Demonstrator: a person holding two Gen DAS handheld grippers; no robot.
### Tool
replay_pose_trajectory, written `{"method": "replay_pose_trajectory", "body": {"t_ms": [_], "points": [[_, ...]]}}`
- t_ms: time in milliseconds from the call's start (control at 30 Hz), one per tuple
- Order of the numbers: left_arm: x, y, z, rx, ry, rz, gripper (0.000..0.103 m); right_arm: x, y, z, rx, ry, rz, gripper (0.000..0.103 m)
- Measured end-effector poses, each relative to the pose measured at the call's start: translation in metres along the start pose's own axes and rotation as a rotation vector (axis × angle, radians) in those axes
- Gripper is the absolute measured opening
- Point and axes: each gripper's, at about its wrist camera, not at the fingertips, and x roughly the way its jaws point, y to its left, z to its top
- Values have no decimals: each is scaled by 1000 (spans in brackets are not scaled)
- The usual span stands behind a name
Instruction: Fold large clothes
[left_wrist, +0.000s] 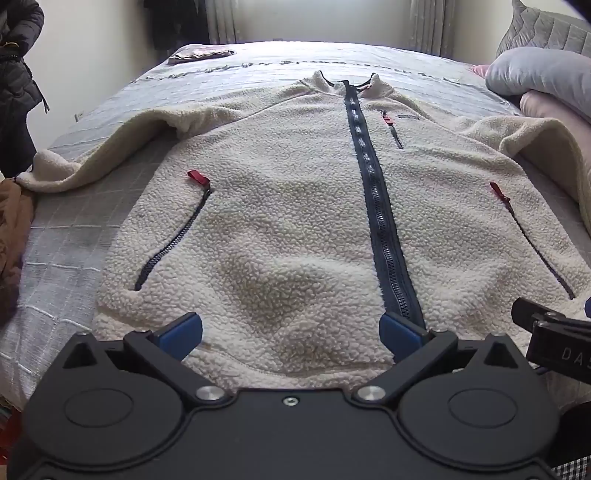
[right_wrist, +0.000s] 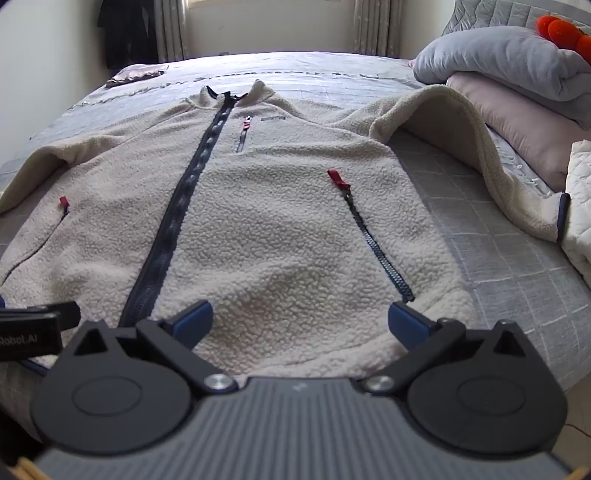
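Observation:
A cream fleece jacket (left_wrist: 288, 206) (right_wrist: 266, 229) lies front up and spread flat on the bed, collar at the far end. Its dark centre zipper (left_wrist: 373, 192) (right_wrist: 184, 206) is closed, and the pocket zips carry red pulls. Both sleeves are spread out to the sides. My left gripper (left_wrist: 290, 334) hovers open over the hem left of the centre zipper, nothing between its blue pads. My right gripper (right_wrist: 299, 319) hovers open over the hem right of the zipper, also empty. Each gripper's edge shows in the other's view.
The bed (left_wrist: 92, 229) has a grey checked cover. Grey and pink bedding (right_wrist: 517, 74) is piled at the right, with a white quilt (right_wrist: 580, 206) by the right sleeve cuff. A small folded cloth (left_wrist: 201, 54) lies at the far left corner. Dark coats (left_wrist: 16, 74) hang at left.

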Motion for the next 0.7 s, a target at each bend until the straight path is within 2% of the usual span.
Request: {"method": "replay_pose_trajectory", "body": {"t_ms": [700], "points": [[1,4,-1,-6,3,7,103,3,2,-1,-9,8,-1,103]]}}
